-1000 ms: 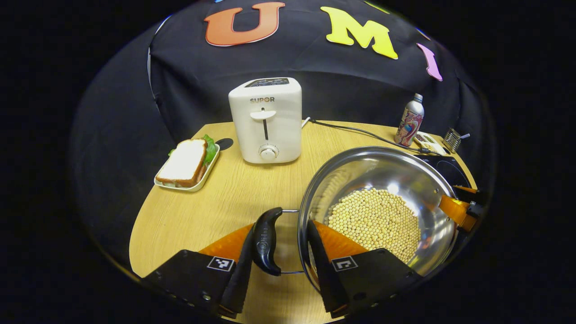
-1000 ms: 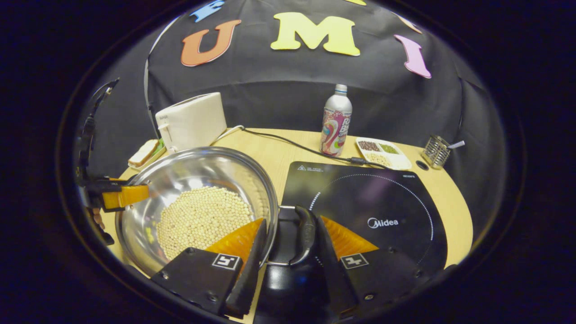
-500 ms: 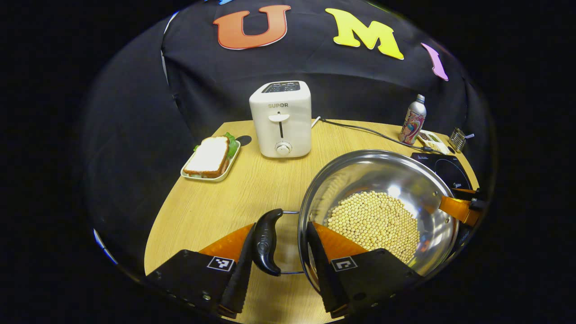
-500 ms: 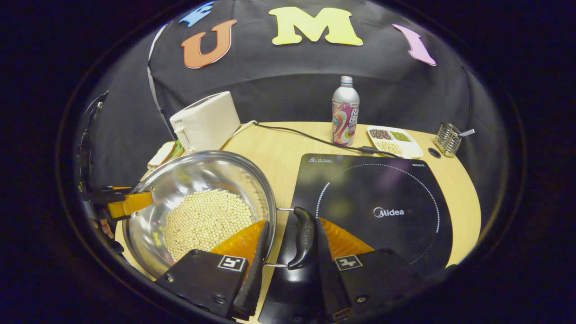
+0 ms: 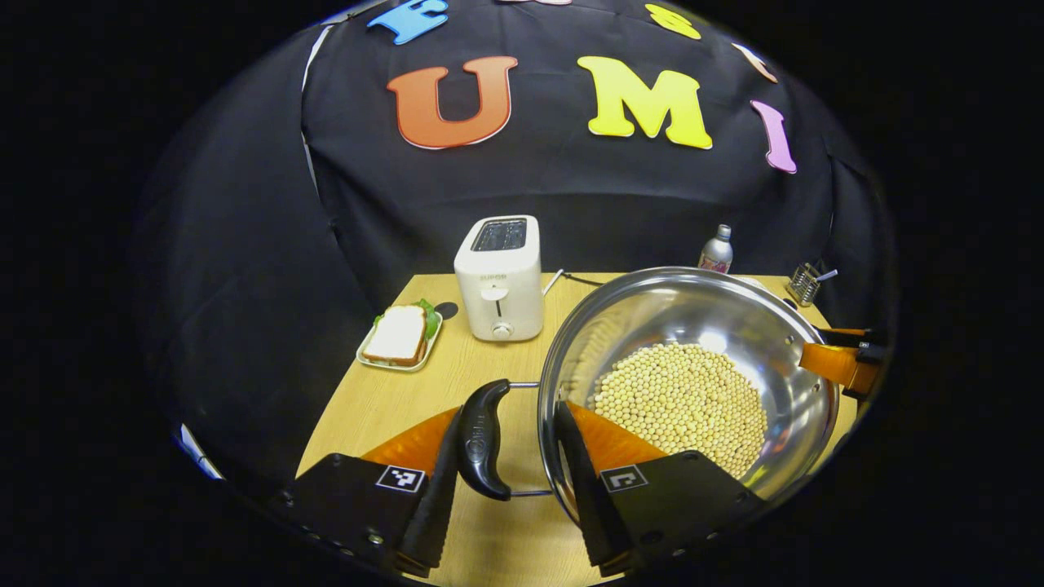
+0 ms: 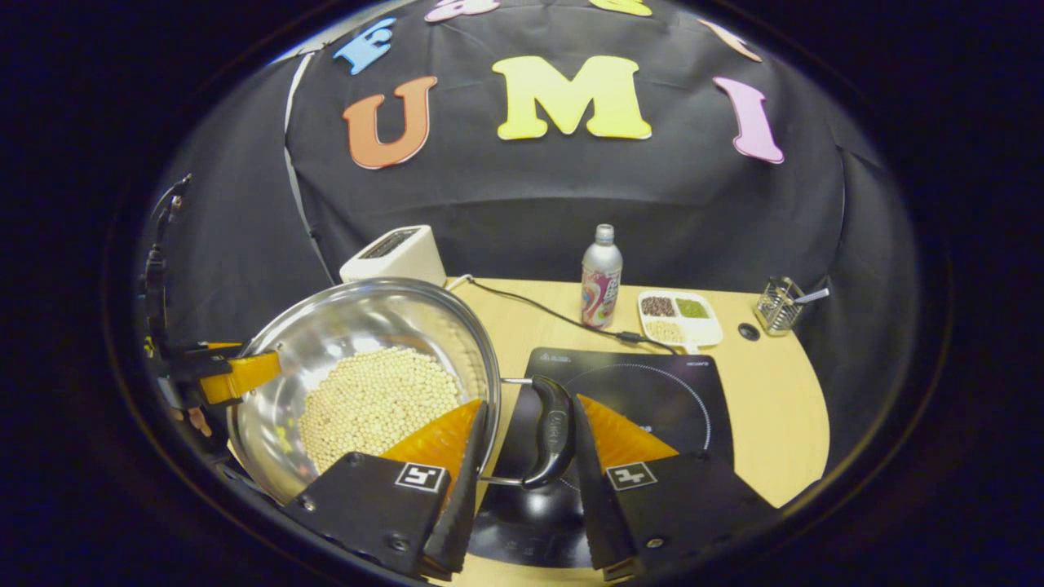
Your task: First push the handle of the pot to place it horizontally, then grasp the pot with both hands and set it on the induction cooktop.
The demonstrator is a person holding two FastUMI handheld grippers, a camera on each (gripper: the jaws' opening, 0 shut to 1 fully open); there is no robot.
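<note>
A steel pot (image 5: 718, 318) with pale beans (image 5: 681, 399) in it hangs in the air above the wooden table (image 5: 391, 399). My left gripper (image 5: 506, 461) is shut on its black side handle (image 5: 481, 440), one finger outside the handle and the other inside the rim. In the right gripper view, my right gripper (image 6: 526, 469) is shut the same way on the opposite black handle (image 6: 550, 432). Each gripper also shows across the pot from the other: the right gripper (image 5: 840, 363) and the left gripper (image 6: 228, 375). The black induction cooktop (image 6: 652, 391) lies on the table below and right of the pot (image 6: 359, 326).
A white toaster (image 5: 499, 281) and a sandwich tray (image 5: 400, 336) stand at the back left. Behind the cooktop are a bottle (image 6: 601, 277), a tray of grains (image 6: 679, 316), a wire holder (image 6: 779, 304) and a black cable (image 6: 538, 308).
Both grippers have risen with the pot between them. The table, toaster and cooktop now look smaller and farther below.
</note>
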